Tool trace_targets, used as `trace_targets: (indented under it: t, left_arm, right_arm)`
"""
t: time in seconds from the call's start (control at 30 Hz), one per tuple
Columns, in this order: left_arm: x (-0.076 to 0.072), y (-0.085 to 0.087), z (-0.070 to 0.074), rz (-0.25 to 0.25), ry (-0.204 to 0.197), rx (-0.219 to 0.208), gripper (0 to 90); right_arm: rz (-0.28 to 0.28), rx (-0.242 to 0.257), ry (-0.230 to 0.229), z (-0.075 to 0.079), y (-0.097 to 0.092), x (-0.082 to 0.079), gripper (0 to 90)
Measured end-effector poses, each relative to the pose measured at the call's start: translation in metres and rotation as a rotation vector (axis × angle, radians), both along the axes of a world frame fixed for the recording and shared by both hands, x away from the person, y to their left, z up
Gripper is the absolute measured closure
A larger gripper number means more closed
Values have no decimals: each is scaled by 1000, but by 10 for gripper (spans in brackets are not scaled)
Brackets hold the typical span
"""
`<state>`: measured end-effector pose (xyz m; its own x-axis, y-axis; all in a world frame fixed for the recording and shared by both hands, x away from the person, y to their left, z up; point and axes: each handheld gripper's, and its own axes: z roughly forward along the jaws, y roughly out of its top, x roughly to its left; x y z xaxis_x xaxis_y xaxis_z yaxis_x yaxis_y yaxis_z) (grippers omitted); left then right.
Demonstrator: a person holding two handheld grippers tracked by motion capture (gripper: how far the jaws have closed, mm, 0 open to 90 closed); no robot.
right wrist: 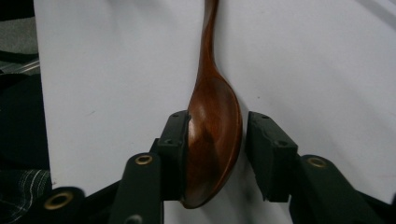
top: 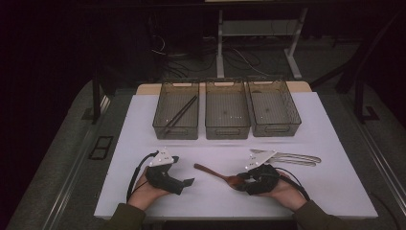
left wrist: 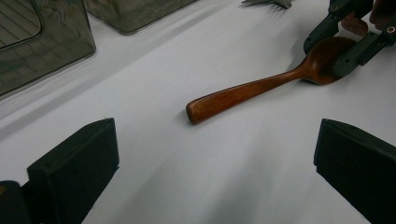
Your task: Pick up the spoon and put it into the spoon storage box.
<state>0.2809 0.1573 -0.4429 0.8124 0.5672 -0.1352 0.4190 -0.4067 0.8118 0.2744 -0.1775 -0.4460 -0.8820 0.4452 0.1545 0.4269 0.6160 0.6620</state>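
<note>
Wooden spoon between the right jaws on the white tabletop.

From above, the spoon (top: pixel 218 173) lay near three bins (top: pixel 227 109), its bowl at the right gripper (top: pixel 243 182). The left gripper (left wrist: pixel 212 172) showed its jaws wide apart, empty. The right gripper's view showed jaws flanking the bowl, one touching, the other just clear.

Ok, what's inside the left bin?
The left bin holds one dark stick lying diagonally. Its smoky walls hide the near edge of its floor.

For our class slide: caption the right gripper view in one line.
Right tool straddling the wooden spoon bowl on the white table.
</note>
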Motion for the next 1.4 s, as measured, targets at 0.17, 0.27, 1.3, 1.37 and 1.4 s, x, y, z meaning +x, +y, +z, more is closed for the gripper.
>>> trace_targets:
  t: [0.17,0.27,1.3,1.37,1.4]
  left_arm:
    - [0,0,0,-1,-1,2,0]
    - [0,0,0,-2,-1,2,0]
    - [-2,1,3,-2,-24,-2,0]
    - [-1,1,3,-4,-25,-1,0]
    - [-1,1,3,-6,-25,1,0]
  right_arm:
    - [13,3,1,0,1,-1,666]
    - [19,9,11,-1,1,-1,695]
    - [-63,63,-8,13,-14,5,801]
    - [-79,69,-19,15,-18,7,802]
    - [-84,71,-23,16,-20,7,802]
